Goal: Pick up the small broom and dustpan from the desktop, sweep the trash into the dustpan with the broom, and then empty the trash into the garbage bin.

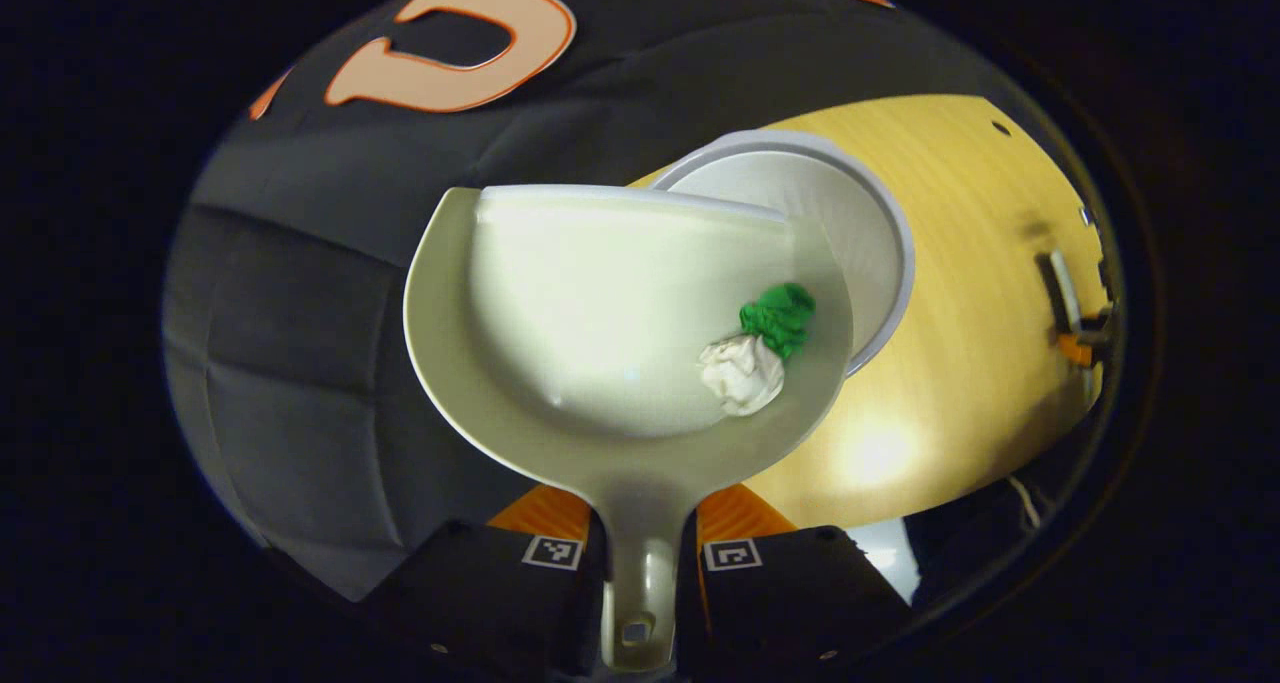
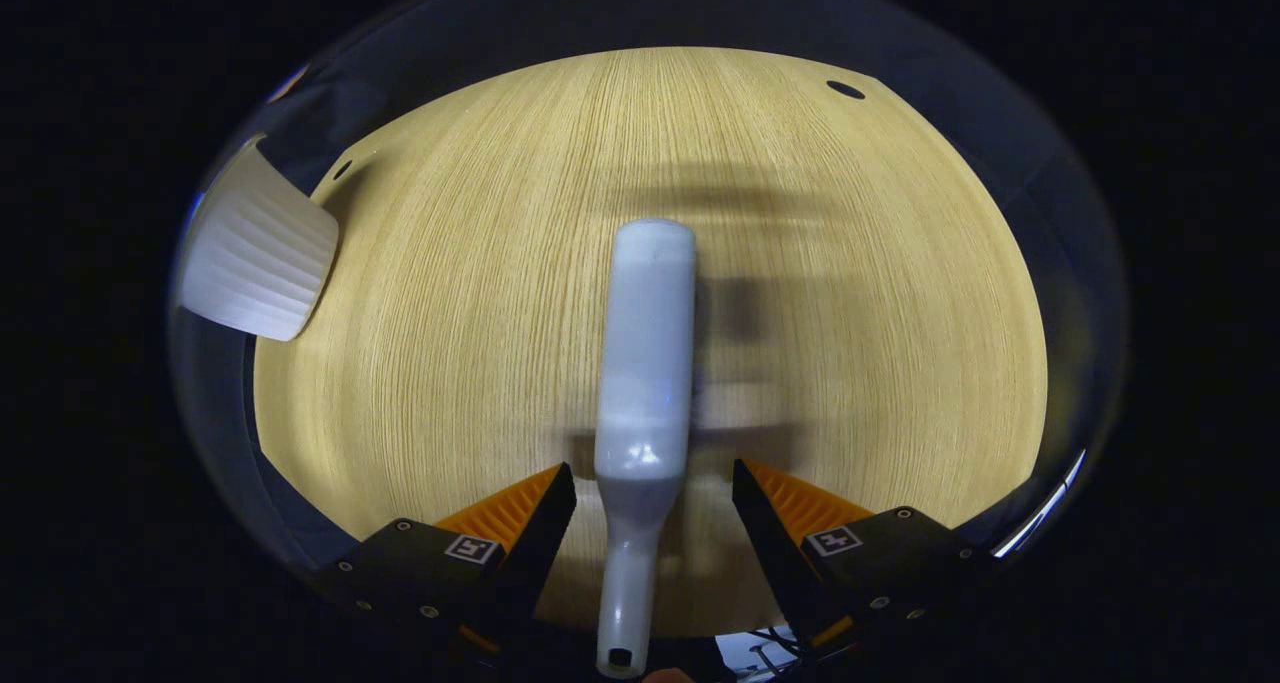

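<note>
My left gripper point(image 1: 640, 515) is shut on the handle of the pale dustpan point(image 1: 560, 323), which hangs in the air and tilts toward the white garbage bin point(image 1: 865, 233). A green paper wad point(image 1: 780, 315) and a white paper wad point(image 1: 742, 373) lie together at the pan's right side. In the right gripper view the small white broom point(image 2: 645, 343) lies flat on the wooden desktop point(image 2: 850, 263). My right gripper point(image 2: 652, 478) is open, one orange finger on each side of the broom's neck with a gap on both sides.
The ribbed white bin point(image 2: 255, 258) stands near the desktop's left edge in the right gripper view. Small dark holes point(image 2: 845, 90) mark the far part of the desktop. The black cloth wall point(image 1: 300, 293) hangs behind the dustpan.
</note>
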The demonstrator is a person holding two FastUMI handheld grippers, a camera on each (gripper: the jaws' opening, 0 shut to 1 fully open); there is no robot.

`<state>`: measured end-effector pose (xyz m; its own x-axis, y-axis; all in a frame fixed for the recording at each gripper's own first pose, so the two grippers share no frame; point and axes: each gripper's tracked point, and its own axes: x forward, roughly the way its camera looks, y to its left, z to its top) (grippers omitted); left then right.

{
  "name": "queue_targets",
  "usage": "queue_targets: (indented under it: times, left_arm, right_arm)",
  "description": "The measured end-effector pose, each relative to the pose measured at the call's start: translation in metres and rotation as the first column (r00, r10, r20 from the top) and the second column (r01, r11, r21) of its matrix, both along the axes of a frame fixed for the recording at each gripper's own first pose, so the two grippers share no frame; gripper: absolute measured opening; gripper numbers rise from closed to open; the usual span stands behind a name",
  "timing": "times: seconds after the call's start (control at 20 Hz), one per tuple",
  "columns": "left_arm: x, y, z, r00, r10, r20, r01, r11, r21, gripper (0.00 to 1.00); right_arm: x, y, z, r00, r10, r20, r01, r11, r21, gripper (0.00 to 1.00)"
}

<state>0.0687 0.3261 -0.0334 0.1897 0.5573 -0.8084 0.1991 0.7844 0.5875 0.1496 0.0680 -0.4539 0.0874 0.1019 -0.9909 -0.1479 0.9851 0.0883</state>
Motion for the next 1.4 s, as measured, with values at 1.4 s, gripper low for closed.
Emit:
queue_targets:
  times: [1.4]
  left_arm:
    - [0.125,-0.114,-0.127,0.882,0.144,0.45,0.054,0.915,-0.4,0.3]
  right_arm:
    - [0.003,-0.001,0.009,1.0,0.001,0.014,-0.001,0.999,0.043,0.95]
